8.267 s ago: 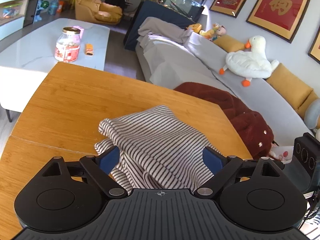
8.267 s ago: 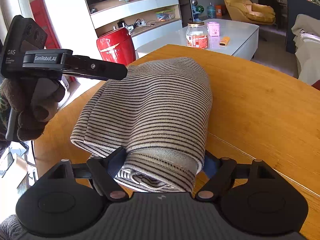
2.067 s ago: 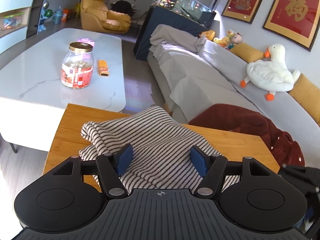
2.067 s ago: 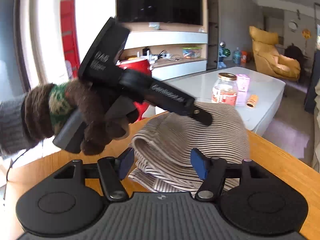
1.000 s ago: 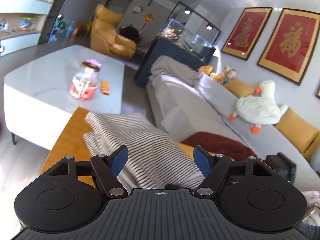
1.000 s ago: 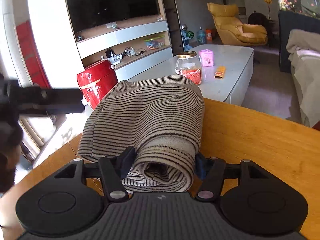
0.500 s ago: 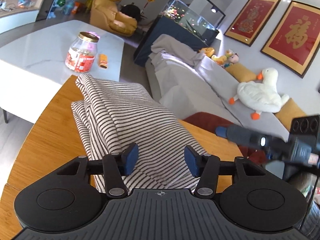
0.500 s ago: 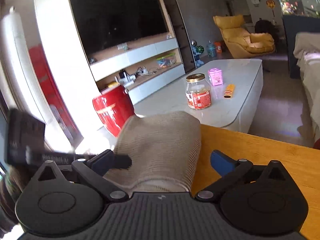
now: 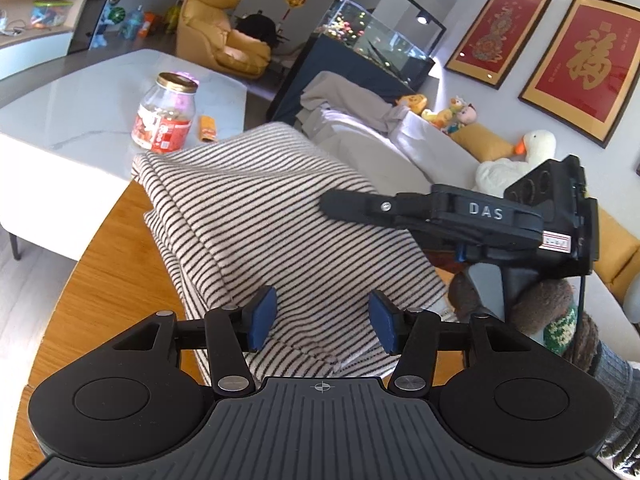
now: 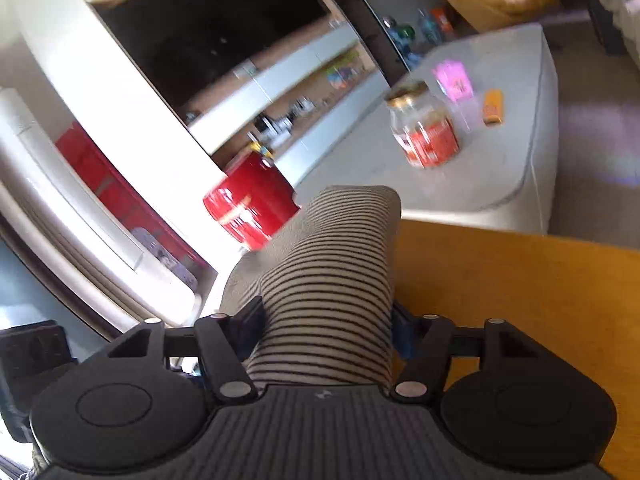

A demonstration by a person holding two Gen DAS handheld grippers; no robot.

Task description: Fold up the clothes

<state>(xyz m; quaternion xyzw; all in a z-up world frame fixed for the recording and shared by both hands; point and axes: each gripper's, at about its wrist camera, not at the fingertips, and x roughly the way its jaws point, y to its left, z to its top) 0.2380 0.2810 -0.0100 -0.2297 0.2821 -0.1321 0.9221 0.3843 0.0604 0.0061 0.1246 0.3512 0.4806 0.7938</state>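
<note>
Striped garment: folded into a thick stack, lying on the wooden counter near its far edge.
Left gripper: blue pads apart, poised over the near end of the stack; the cloth lies between and under them, not pinched.
Right gripper: fingers close against both sides of a rolled fold of the striped cloth, clamped on it as far as the blurred right wrist view lets me judge.
Right gripper from the left wrist view: its black finger lies across the top of the stack, held by a hand in a brown knit glove.
Beyond the counter: a white coffee table carrying a red-labelled jar.
</note>
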